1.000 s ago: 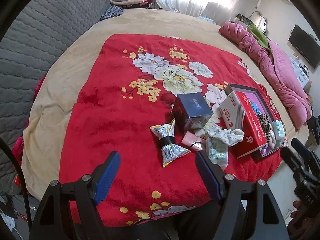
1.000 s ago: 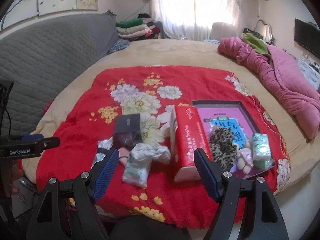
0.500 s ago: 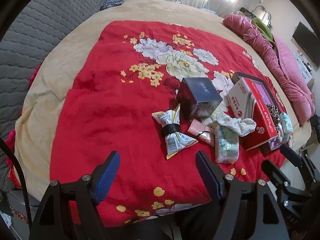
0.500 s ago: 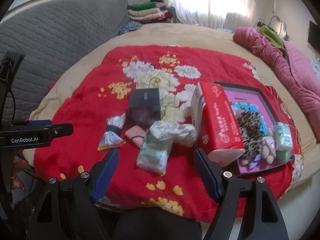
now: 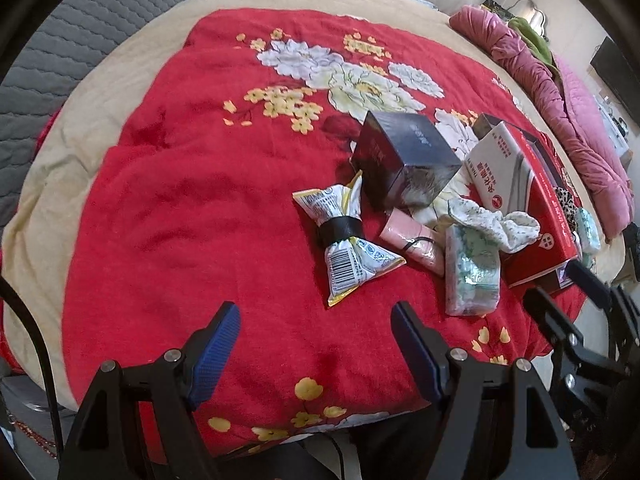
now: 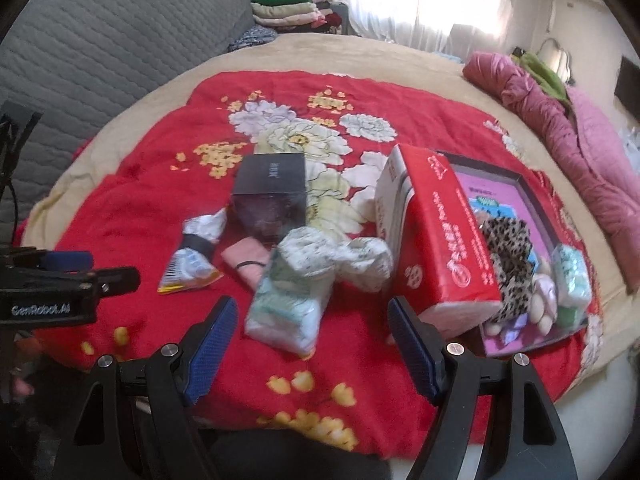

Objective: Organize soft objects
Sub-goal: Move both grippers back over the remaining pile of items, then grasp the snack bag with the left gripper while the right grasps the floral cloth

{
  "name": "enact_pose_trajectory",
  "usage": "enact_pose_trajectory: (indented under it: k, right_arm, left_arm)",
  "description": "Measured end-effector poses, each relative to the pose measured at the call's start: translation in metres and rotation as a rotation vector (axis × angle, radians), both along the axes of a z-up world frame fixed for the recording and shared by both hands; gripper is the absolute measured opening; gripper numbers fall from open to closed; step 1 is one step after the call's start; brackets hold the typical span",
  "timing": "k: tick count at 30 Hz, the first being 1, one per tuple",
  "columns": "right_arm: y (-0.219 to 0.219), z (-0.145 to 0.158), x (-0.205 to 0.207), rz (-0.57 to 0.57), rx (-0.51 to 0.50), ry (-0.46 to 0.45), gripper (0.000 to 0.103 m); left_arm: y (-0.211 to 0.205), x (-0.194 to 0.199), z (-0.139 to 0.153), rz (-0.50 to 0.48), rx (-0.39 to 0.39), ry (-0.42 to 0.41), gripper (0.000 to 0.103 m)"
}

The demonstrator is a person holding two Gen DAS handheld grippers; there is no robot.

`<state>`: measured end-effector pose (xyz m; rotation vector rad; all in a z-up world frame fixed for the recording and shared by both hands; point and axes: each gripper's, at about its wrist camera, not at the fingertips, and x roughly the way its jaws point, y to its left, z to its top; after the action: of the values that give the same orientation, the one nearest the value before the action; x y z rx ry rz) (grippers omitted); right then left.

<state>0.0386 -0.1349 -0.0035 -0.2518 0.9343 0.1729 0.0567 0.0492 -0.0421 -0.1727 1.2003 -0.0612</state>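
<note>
On a red floral blanket point(image 5: 192, 208) lie a snack packet bound with black tape point(image 5: 344, 236), a pink roll point(image 5: 412, 240), a tissue pack point(image 5: 472, 272) point(image 6: 288, 300), a white floral cloth point(image 5: 496, 220) point(image 6: 336, 252) and a dark box point(image 5: 404, 160) point(image 6: 272, 192). A red carton point(image 6: 436, 236) leans on a dark tray point(image 6: 516, 184) holding a leopard-print cloth point(image 6: 508, 256) and a green pack point(image 6: 572, 276). My left gripper point(image 5: 316, 328) hangs open just short of the snack packet. My right gripper point(image 6: 312, 320) stands open, its fingers flanking the tissue pack without touching it.
The blanket lies on a beige bedspread point(image 5: 80, 112). A grey quilted headboard point(image 6: 100, 40) stands at the left, folded clothes point(image 6: 292, 8) at the back, a pink quilt point(image 6: 568, 136) along the right edge. The left gripper point(image 6: 68, 284) shows at the left of the right wrist view.
Both grippers have sunk toward the blanket, so the pile looks larger and nearer. The tissue pack now sits between the right gripper's fingers in view. Nothing on the blanket has moved.
</note>
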Motion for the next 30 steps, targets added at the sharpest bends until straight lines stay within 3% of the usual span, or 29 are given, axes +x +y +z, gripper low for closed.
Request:
enact_pose_trajectory:
  k: [11,19,30]
  right_arm:
    - [0.026,-0.03,0.036,0.139,-0.308,-0.057,0.078]
    - [0.027,-0.05,0.063,0.16,-0.349,-0.021,0.077]
    - [0.013,-0.059,0.088,0.103,-0.264,0.006,0.018]
  left_arm:
    - [-0.003,0.023,-0.02,0.008,-0.065,0.022,0.077]
    - [-0.003,0.039,-0.032,0.01,-0.088,0.042,0.077]
    - [-0.002,0.073,-0.06,0.065,-0.136,0.108,0.077]
